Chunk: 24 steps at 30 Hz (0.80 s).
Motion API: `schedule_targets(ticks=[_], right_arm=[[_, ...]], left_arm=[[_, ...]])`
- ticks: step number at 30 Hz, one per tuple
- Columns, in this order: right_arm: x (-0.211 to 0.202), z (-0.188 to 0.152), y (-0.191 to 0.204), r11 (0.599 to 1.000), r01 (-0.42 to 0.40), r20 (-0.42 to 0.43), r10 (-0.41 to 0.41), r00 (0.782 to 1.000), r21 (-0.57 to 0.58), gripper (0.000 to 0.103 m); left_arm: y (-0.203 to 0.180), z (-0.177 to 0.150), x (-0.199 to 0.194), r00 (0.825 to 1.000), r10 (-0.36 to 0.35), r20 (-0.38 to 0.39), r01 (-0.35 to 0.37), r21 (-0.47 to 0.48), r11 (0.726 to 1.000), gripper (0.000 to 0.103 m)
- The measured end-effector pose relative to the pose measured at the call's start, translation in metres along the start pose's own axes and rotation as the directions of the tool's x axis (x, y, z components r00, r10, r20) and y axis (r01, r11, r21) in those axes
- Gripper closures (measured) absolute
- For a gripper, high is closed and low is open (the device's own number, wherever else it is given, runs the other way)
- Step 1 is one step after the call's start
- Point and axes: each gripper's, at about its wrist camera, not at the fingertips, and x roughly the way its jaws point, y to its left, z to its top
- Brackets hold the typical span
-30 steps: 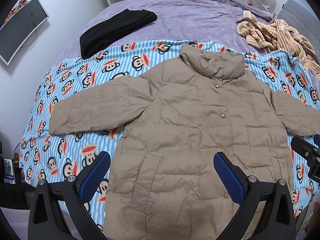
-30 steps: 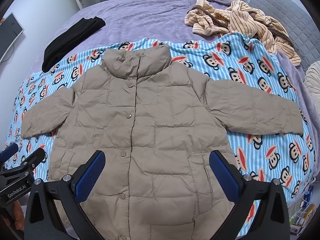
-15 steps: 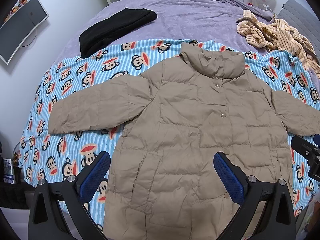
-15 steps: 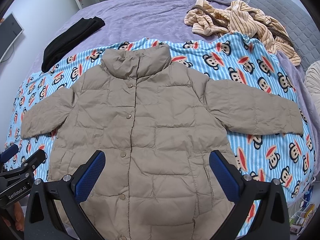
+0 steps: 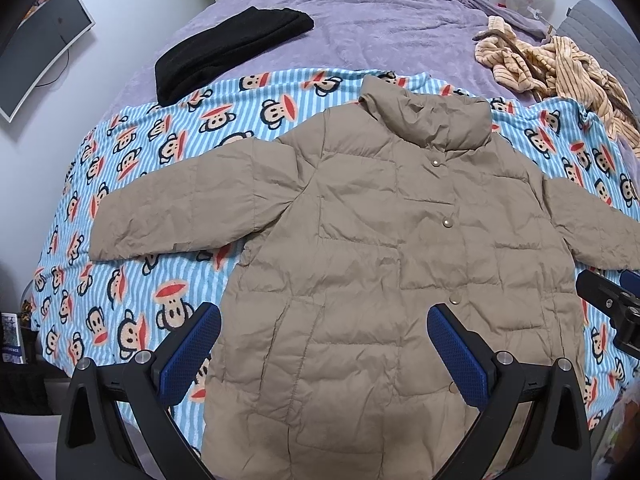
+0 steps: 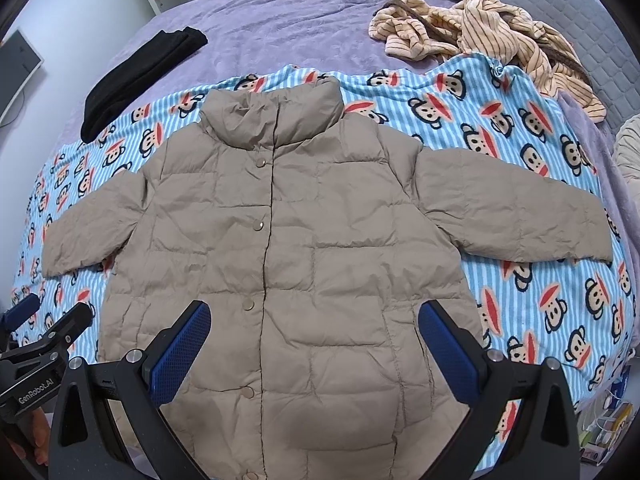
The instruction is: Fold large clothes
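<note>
A tan quilted jacket (image 5: 380, 248) (image 6: 280, 240) lies flat and buttoned on a blue striped monkey-print blanket (image 5: 160, 148) (image 6: 520, 292), collar away from me, both sleeves spread out sideways. My left gripper (image 5: 323, 354) hovers open above the jacket's lower left part, nothing between its blue pads. My right gripper (image 6: 314, 350) hovers open above the jacket's lower middle, also holding nothing. The left gripper's tip shows at the left edge of the right wrist view, and the right gripper's tip at the right edge of the left wrist view.
The blanket covers a purple bedspread (image 5: 380, 32). A folded black garment (image 5: 228, 52) (image 6: 136, 76) lies at the back left. A heap of tan striped clothing (image 5: 560, 68) (image 6: 488, 36) lies at the back right. A monitor (image 5: 36, 44) stands left of the bed.
</note>
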Motion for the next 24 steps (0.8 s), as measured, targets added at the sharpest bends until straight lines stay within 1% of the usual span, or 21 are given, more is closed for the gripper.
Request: schedule_targets(ticks=[6, 9, 12, 14, 15, 16, 18, 19, 22, 24], right_arm=[[0.011, -0.002, 0.006, 1.000, -0.016, -0.040, 0.016, 0.999, 0.005, 0.000], [0.018, -0.003, 0.009, 0.999, -0.032, -0.062, 0.033, 0.998, 0.010, 0.000], [0.027, -0.005, 0.016, 0.999, -0.046, -0.078, 0.047, 0.996, 0.016, 0.000], [0.033, -0.007, 0.020, 0.997, -0.070, -0.085, 0.073, 0.994, 0.030, 0.000], [0.037, -0.009, 0.023, 0.994, -0.101, -0.082, 0.104, 0.991, 0.041, 0.000], [0.040, -0.011, 0.026, 0.991, -0.123, -0.084, 0.127, 0.988, 0.047, 0.000], [0.054, -0.016, 0.038, 0.985, -0.166, -0.127, 0.170, 0.977, 0.045, 0.000], [0.062, -0.019, 0.046, 0.981, -0.191, -0.152, 0.194, 0.969, 0.036, 0.000], [0.084, -0.026, 0.068, 0.975, -0.223, -0.198, 0.221, 0.955, 0.013, 0.000], [0.099, -0.031, 0.081, 0.976, -0.217, -0.211, 0.215, 0.954, 0.013, 0.000]], left_arm=[[0.015, -0.005, 0.016, 0.999, -0.029, -0.030, 0.028, -0.043, 0.999, 0.000], [0.027, -0.008, 0.031, 0.996, -0.069, -0.059, 0.065, -0.064, 0.996, 0.000], [0.045, -0.009, 0.048, 0.995, -0.067, -0.077, 0.059, -0.100, 0.993, 0.000], [0.063, -0.010, 0.062, 0.993, -0.074, -0.087, 0.060, -0.149, 0.987, 0.000], [0.074, -0.011, 0.069, 0.992, -0.090, -0.092, 0.072, -0.179, 0.981, 0.000], [0.086, -0.011, 0.078, 0.988, -0.122, -0.092, 0.101, -0.214, 0.972, 0.000], [0.110, -0.011, 0.091, 0.983, -0.173, -0.068, 0.148, -0.272, 0.951, 0.000], [0.123, -0.011, 0.098, 0.983, -0.178, -0.048, 0.156, -0.296, 0.942, 0.000], [0.167, -0.006, 0.122, 0.986, -0.164, 0.020, 0.160, -0.363, 0.918, 0.000], [0.199, -0.006, 0.141, 0.985, -0.165, 0.051, 0.170, -0.429, 0.887, 0.000]])
